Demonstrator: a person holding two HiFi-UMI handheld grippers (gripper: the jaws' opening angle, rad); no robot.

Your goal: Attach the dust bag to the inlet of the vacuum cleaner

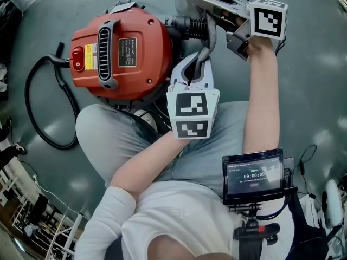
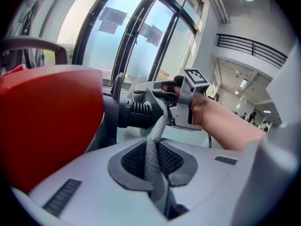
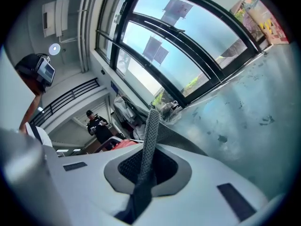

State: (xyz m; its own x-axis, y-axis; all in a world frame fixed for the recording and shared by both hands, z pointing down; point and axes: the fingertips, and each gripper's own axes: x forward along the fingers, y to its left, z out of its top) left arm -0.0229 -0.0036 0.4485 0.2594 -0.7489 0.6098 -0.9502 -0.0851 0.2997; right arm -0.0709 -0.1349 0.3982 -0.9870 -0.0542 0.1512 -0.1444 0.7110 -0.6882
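At 9 o'clock in the head view a black cord (image 1: 27, 110) loops over the grey floor (image 1: 314, 91) and runs up to the red vacuum cleaner (image 1: 124, 53), which lies at about 10 o'clock with its black vent grille facing up. The person's knee (image 1: 108, 134) in jeans sits right below the machine at 7 o'clock, touching its lower edge. From the vacuum's right side, at 12 o'clock, the black ribbed inlet (image 1: 191, 27) sticks out. The grey mesh dust bag (image 1: 209, 34) hangs across the inlet's outer end and hides its mouth, so it cannot be made out whether the bag sits around it. The left gripper (image 1: 198, 64) reaches up from 6 o'clock, its marker cube (image 1: 192, 112) covering the vacuum's lower right edge. Its jaws are narrow, pinched on a strip of the bag just below the inlet. The right gripper (image 1: 201, 1) comes in level from 1 o'clock, its own marker cube (image 1: 268, 16) beside the wrist. Its jaws are nearly together and clamp the bag's upper edge above the inlet. Its view shows the mesh strip rising between the pads against tall windows (image 3: 188, 55), with a person in dark clothes (image 3: 96, 124) standing far off at 9 o'clock. At 5 o'clock in the head view a small screen (image 1: 254, 175) is mounted at the person's chest.
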